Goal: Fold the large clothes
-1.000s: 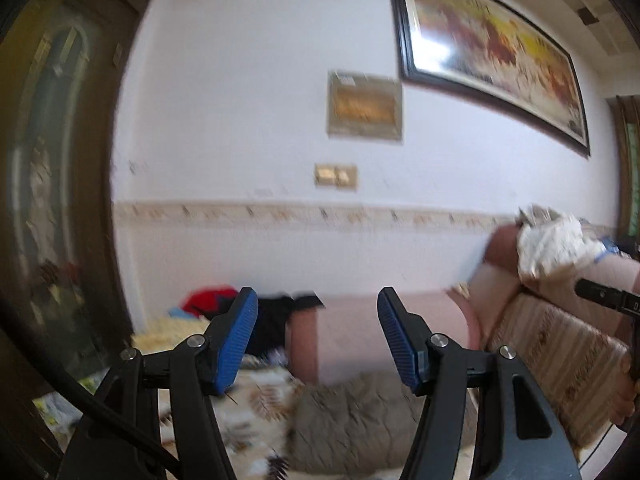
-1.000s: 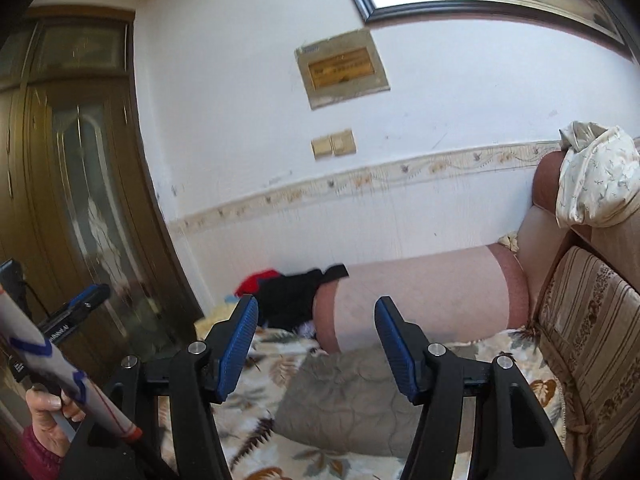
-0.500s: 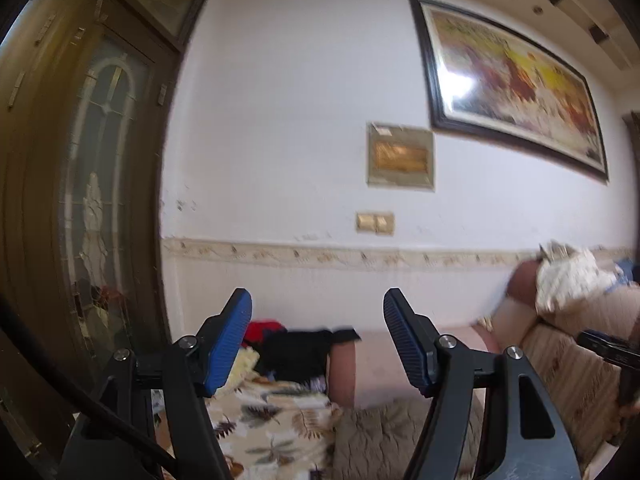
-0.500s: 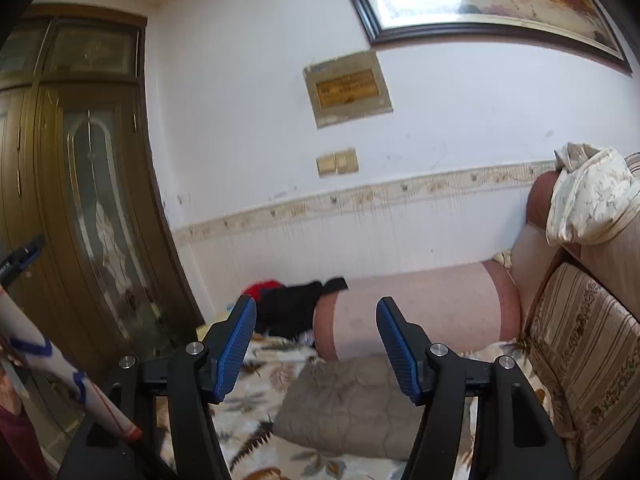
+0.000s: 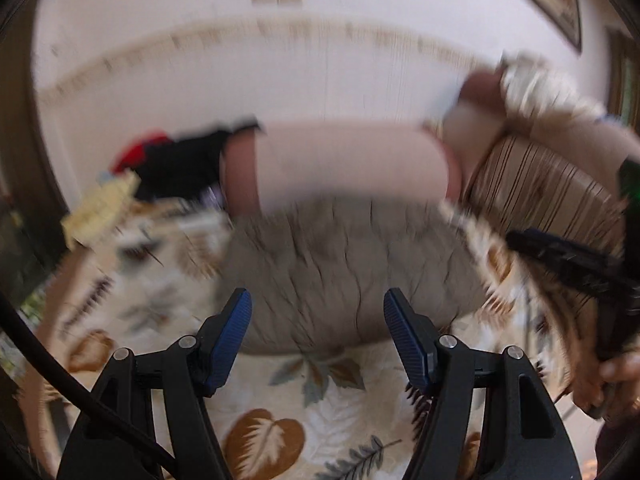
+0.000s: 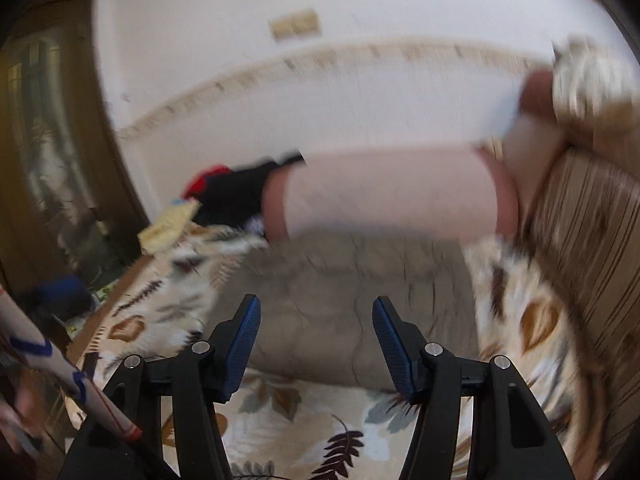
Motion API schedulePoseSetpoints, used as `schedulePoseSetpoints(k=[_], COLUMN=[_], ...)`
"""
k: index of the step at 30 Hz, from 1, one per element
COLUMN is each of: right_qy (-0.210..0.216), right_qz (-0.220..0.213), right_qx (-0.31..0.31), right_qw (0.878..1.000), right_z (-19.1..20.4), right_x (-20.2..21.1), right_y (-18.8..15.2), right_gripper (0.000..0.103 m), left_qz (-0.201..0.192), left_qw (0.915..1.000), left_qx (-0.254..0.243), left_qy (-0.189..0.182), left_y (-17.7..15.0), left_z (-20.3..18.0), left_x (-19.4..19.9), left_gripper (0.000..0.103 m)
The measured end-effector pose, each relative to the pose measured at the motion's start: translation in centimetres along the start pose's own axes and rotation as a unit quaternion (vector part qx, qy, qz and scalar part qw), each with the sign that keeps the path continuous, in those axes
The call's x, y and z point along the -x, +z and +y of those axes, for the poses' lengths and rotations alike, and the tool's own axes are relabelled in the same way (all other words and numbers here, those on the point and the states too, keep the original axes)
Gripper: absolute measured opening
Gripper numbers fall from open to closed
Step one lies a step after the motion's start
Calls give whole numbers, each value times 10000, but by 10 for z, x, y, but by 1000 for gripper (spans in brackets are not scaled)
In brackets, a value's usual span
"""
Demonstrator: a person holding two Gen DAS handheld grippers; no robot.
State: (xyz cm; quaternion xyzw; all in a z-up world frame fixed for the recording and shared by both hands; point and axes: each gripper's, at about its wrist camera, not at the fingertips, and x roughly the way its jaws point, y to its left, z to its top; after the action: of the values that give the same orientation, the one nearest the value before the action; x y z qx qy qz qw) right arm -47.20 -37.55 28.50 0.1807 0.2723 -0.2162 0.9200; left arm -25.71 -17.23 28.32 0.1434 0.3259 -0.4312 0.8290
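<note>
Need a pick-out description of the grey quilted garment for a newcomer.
Start at the pink bolster along the wall. In front of it, on the leaf-print sheet, lies the grey quilted garment. It is the only plain grey piece; the pile by the bolster's left end is black and red.

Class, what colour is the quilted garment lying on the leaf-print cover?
Grey-brown quilted garment, clearest in the right wrist view.

Pink bolster (image 5: 344,168) — striped cushion (image 5: 536,196)

Both wrist cameras are sitting just behind their jaws and looking forward and downward along them, close over the leaf-print cover (image 5: 320,392) of a bed. Each view is taking in the grey quilted garment (image 5: 344,264) beyond the jaws, the pink bolster (image 6: 392,192) past it, and the white wall (image 6: 360,92) behind; both are blurred.
</note>
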Motion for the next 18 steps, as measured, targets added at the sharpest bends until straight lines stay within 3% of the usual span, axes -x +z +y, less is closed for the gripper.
schedulePoseSetpoints(k=[3,9,13,16,18], right_qy=[-212,-912,-1109,-1100,-1086], right_qz=[386,683,951,1050,1198], right_qx=[-345,-411,-337,-315,-272], right_qw=[9984,9926,9887,9879,9865], right_z=[-37,-77,-92,-103,-105], right_x=[-72,-166,-215,-234,-234], right_y=[-24,-50,-63,-84,-82], right_gripper=[63,62,61,62,62], left_qz=[413,607,1234,1160,1063], left_qw=[9991,9977,9910,9910,9916], left_qx=[11,34,207,-87,-214], left_qy=[35,310,470,657,708], left_y=[-9,-2,-4,-6,-1], left_z=[-12,-21,-11,-20,-26], left_x=[-96,-220,-296,-313,-309], left_gripper=[68,68,71,74,68])
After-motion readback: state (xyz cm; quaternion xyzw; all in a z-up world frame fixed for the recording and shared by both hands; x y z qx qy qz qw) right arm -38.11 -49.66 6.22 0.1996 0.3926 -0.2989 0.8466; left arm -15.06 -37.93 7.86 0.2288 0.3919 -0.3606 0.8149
